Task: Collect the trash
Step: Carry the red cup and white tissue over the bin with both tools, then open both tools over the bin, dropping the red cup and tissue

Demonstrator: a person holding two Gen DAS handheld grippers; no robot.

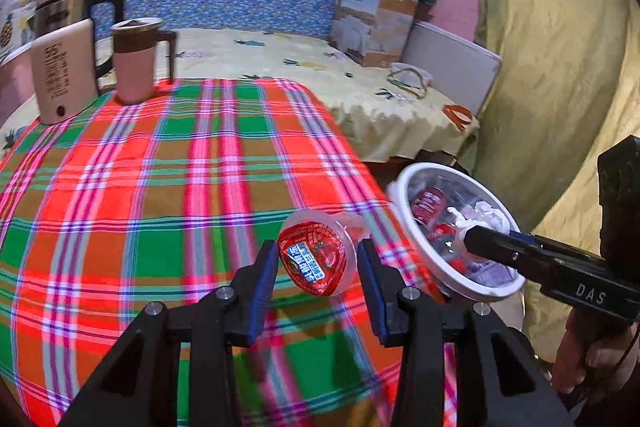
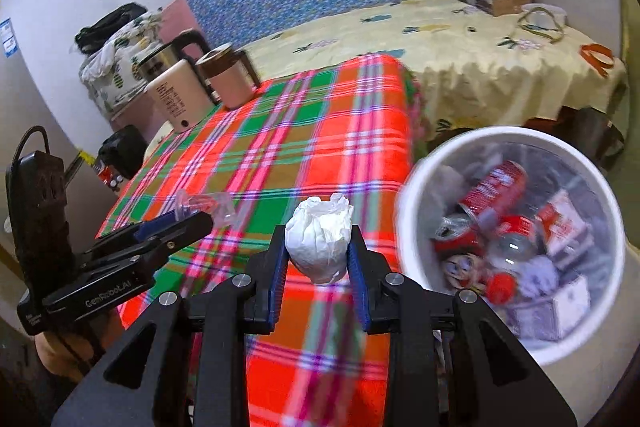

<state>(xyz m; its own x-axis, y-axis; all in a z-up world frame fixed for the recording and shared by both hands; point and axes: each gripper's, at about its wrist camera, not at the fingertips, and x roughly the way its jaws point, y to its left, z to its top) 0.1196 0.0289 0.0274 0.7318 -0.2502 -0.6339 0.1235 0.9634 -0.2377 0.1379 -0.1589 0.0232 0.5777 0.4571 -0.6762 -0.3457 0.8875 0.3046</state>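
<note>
My left gripper [image 1: 318, 259] is shut on a clear plastic cup with a red foil lid [image 1: 316, 257], held above the plaid tablecloth [image 1: 160, 187] near its right edge. My right gripper [image 2: 319, 251] is shut on a crumpled white tissue [image 2: 319, 241], held over the cloth just left of the white trash bin [image 2: 416, 179]. The bin holds red cans [image 2: 494, 187], wrappers and paper. In the left wrist view the right gripper [image 1: 466, 235] reaches over the bin [image 1: 408, 223]. In the right wrist view the left gripper [image 2: 200, 215] holds the cup [image 2: 208, 209] at the left.
A steel kettle [image 1: 60, 15], a beige thermos box [image 1: 62, 75] and a pink jug [image 1: 134, 61] stand at the table's far left. Behind is a bed with a yellow sheet [image 1: 320, 75], a cardboard box [image 1: 376, 23] and a yellow curtain [image 1: 560, 67]. A black power strip [image 2: 38, 211] hangs left.
</note>
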